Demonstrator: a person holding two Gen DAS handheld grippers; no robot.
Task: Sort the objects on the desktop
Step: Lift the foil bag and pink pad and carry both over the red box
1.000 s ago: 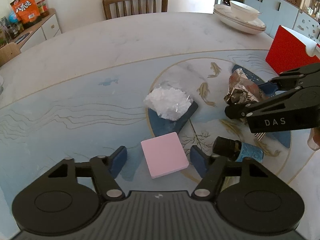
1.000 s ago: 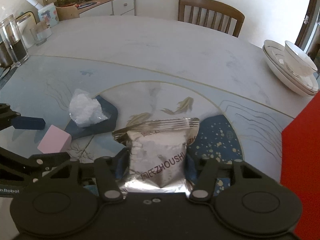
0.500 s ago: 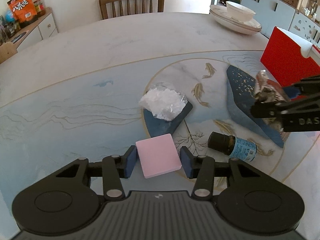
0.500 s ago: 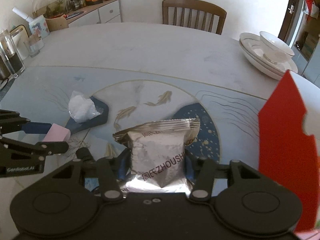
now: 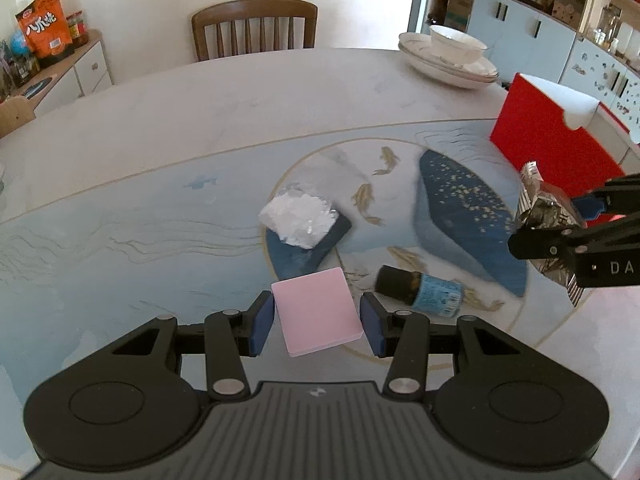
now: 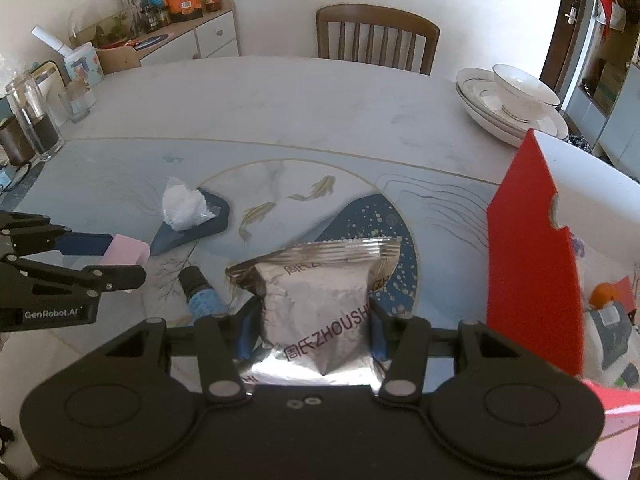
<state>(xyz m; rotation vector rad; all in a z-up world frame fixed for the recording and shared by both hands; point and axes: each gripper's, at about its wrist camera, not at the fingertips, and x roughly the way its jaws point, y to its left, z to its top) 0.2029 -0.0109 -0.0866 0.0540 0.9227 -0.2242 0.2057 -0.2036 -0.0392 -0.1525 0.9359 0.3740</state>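
The left gripper (image 5: 316, 322) is closing its jaws on the pink block (image 5: 317, 311), which is sitting between the pads. Right of it, a small bottle (image 5: 420, 290) is lying on the tabletop (image 5: 240, 120). The right gripper (image 6: 308, 332) is holding the foil packet (image 6: 316, 304) tight between its jaws, beside the red box (image 6: 532, 272).

Two wrist fisheyes, both low over my table (image 5: 248, 120), looking forward along the fingers.

My left one sits close behind the pink block (image 5: 316, 312), facing the chair (image 5: 254, 28). My right one looks from further right, foil packet (image 6: 320, 304) filling its near field. Both share the white lump (image 6: 182, 208), dark bottle (image 5: 418, 290), red box (image 6: 532, 264) and stacked dishes (image 5: 448, 58).
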